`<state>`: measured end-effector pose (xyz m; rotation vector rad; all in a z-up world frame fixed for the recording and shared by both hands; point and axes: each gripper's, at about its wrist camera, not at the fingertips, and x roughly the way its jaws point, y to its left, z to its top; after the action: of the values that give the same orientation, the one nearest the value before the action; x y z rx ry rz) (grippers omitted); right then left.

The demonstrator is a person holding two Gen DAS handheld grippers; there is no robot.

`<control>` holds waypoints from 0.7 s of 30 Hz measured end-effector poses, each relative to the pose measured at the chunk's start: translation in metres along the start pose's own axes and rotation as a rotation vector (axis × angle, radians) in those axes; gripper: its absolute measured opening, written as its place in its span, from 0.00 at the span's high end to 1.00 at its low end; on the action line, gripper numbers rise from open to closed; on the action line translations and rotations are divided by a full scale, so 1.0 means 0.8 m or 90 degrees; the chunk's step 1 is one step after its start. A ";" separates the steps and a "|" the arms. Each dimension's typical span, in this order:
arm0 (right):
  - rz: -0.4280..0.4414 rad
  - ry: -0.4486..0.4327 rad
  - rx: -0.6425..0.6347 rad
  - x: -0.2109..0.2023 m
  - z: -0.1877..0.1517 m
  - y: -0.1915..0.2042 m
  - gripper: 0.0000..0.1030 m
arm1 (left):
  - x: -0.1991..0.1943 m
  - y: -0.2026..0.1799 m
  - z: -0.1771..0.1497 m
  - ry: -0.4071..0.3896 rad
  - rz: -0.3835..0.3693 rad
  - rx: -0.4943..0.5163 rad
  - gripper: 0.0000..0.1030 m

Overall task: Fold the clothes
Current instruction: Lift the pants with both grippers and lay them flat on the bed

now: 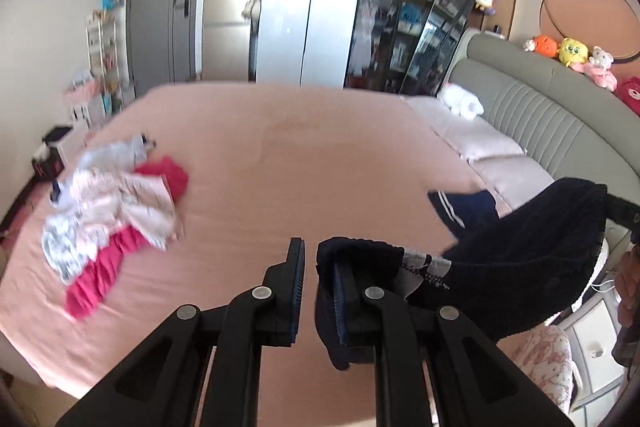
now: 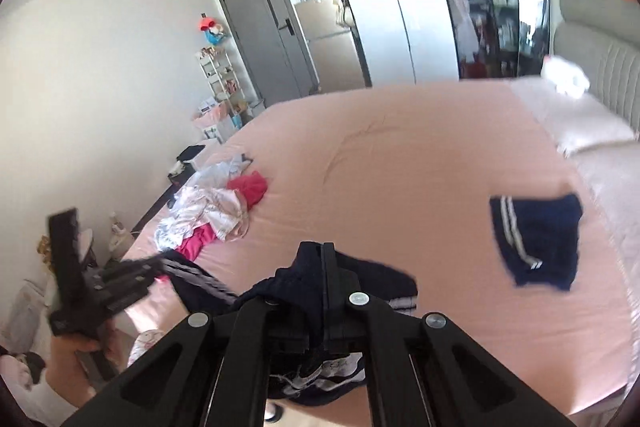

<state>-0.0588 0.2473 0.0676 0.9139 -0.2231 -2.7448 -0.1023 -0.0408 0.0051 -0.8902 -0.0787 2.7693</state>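
Left gripper point(image 1: 311, 263): our fingers stand a narrow gap apart, and the dark navy garment point(image 1: 520, 251) drapes over the right finger only; nothing sits between the pads.
Right gripper point(image 2: 322, 267): our fingers are closed tight on a bunched edge of the same navy garment point(image 2: 304, 291), which hangs below them.
Garment position: we hold it in the air above the near edge of the bed point(image 1: 320, 147), stretched between our two grippers.
Folded piece: navy shorts with white side stripes point(image 2: 536, 243) lie flat on the pink sheet toward the headboard side, near the pillows point(image 2: 592, 131).
Waiting pile: we see a heap of white, pale pink and magenta clothes point(image 1: 116, 203) at the bed's far-left edge, well apart from the shorts.
Headboard point(image 1: 560, 115): grey, padded, with plush toys point(image 1: 572, 55) along its top.
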 end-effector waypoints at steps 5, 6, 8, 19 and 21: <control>-0.033 0.087 0.008 0.085 0.021 -0.032 1.00 | 0.069 0.023 0.040 0.051 0.006 -0.012 0.89; -0.037 0.104 0.012 0.105 0.028 -0.043 1.00 | 0.084 0.024 0.053 0.052 0.020 0.006 0.89; -0.046 0.124 0.018 0.136 0.046 -0.060 1.00 | 0.095 0.018 0.083 0.033 0.044 0.033 0.89; -0.052 0.030 0.003 0.083 0.061 -0.042 0.98 | 0.078 0.034 0.048 0.049 0.024 0.026 0.88; -0.065 0.114 0.020 0.131 -0.013 -0.053 0.98 | 0.127 0.039 -0.017 0.148 0.034 0.035 0.88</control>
<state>-0.1416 0.2587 -0.0094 1.2034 -0.1932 -2.7366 -0.1804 -0.0474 -0.0676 -1.2073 0.0618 2.6799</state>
